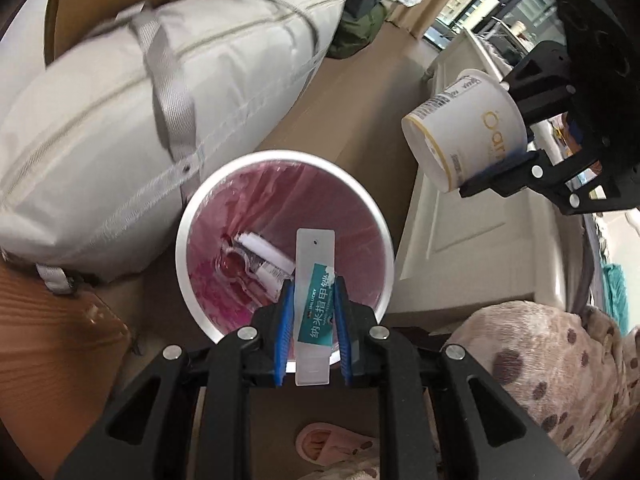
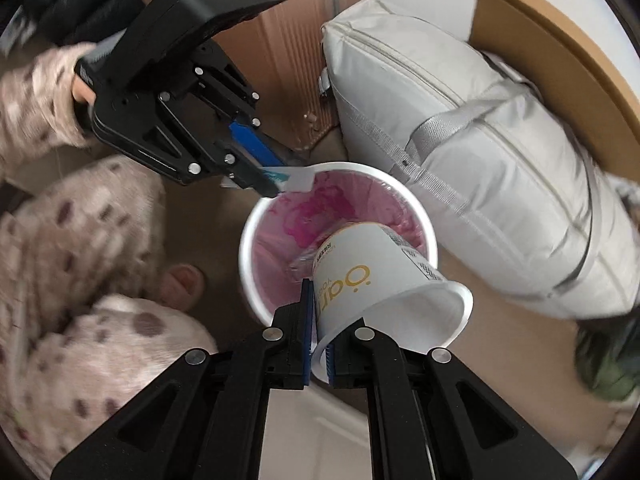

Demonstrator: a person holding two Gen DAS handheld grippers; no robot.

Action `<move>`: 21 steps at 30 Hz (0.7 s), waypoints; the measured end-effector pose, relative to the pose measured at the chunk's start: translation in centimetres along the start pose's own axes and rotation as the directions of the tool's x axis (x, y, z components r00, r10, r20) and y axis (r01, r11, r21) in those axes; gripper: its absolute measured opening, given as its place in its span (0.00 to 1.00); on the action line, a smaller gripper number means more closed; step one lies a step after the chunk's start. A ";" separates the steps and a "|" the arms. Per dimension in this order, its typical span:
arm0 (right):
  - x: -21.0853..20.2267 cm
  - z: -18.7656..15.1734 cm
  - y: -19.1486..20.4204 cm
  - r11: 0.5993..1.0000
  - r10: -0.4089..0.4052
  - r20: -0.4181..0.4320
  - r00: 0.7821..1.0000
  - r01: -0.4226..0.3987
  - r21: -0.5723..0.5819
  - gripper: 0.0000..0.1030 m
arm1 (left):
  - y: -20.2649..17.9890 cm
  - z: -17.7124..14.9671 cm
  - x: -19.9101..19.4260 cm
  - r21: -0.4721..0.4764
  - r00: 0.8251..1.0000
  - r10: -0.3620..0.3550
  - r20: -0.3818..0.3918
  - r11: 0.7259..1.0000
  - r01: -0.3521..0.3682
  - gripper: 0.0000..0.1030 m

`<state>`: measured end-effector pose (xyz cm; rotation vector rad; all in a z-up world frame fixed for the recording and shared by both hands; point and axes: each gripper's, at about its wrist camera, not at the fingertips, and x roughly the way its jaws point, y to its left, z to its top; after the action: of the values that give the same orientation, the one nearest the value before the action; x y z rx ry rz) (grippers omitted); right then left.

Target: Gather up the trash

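A round white trash bin (image 1: 185,240) with a pink liner stands on the floor; it also shows in the right wrist view (image 2: 248,240). A small white tube (image 1: 266,254) lies inside it. My left gripper (image 1: 312,284) is shut on a flat clear packet with a teal label (image 1: 316,304), held over the bin's near rim; the packet shows too in the right wrist view (image 2: 296,179). My right gripper (image 2: 318,320) is shut on the rim of a white paper cup (image 2: 376,276), held tilted above the bin. The cup shows in the left wrist view (image 1: 464,128).
A big grey-white zipped storage bag (image 1: 120,120) leans beside the bin, against a cardboard box (image 2: 560,60). A white cabinet (image 1: 460,220) stands on the bin's other side. The person's spotted pyjama legs (image 2: 80,280) and a pink slipper (image 1: 332,444) are close by.
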<state>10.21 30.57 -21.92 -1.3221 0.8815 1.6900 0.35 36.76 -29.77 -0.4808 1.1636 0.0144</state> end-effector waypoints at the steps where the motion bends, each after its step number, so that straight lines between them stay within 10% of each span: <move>1: 0.3 0.2 0.1 1.000 -0.017 -0.009 1.000 0.017 -0.021 0.22 | 0.3 -0.2 0.3 -0.012 1.000 -0.003 -0.007 1.000 0.002 0.23; 5: 0.7 0.4 0.6 0.992 -0.080 -0.025 0.996 0.077 -0.104 0.42 | 0.6 -0.9 0.4 -0.043 1.000 -0.001 -0.005 0.999 0.001 0.84; 10: -1.1 -0.8 0.5 0.991 -0.119 -0.008 0.993 0.119 -0.054 0.72 | 0.1 -1.3 0.3 -0.061 0.995 0.091 -0.028 0.994 -0.092 0.95; 21: -10.0 -5.4 3.7 0.972 -0.152 0.154 0.976 0.120 0.203 0.87 | -6.8 -1.5 -4.8 -0.043 0.976 0.211 0.059 0.977 -0.208 0.95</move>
<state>10.55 22.49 -13.09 -1.0686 0.8136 1.5428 -1.20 31.18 -23.59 -0.3849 1.1491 0.2321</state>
